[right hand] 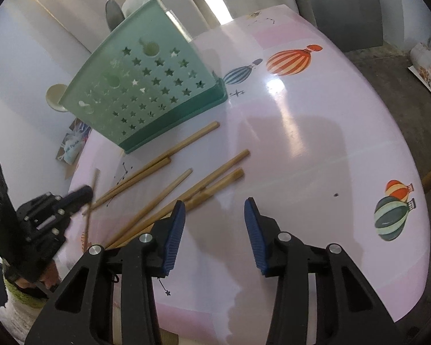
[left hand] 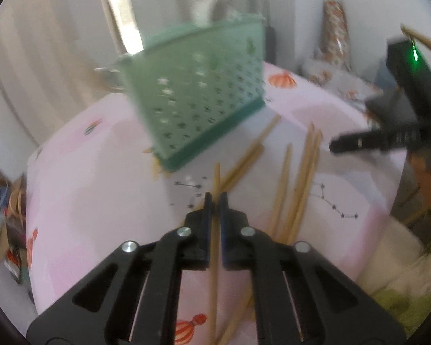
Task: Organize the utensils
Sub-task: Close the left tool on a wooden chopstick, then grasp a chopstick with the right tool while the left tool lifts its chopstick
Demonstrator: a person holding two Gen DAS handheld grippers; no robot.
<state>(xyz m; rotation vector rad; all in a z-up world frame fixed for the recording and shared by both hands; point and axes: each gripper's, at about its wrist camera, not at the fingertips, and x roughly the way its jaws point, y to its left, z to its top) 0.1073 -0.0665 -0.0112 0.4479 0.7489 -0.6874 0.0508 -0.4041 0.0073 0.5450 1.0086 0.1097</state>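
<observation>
The left gripper [left hand: 214, 198] has its jaws clenched on a single chopstick [left hand: 214, 244], which runs between the pads and pokes out ahead of the tips, its front end seemingly raised clear of the pink desk [left hand: 100, 201]. The right gripper [right hand: 214, 210] hangs nearby with jaws released, nothing between the blue pads [right hand: 173, 235], over a bare patch of desk just beside the loose pile. Beyond the left jaws, several more chopsticks [right hand: 158, 169] lie scattered and partly crossed on the desk, some touching one another, their far ends reaching toward the holder. Farther back stands the green holder [right hand: 140, 86], a perforated caddy with star cut-outs, upright on the desk; utensil handles seem to rise from its top, though blur hides what they are. The step in hand looks like the pick-up of one chopstick for transfer to the holder. The next move likely calls for carrying it up over the holder's rim, tipping it near upright and letting go into a compartment, without snagging the sticks that lie across its path.
</observation>
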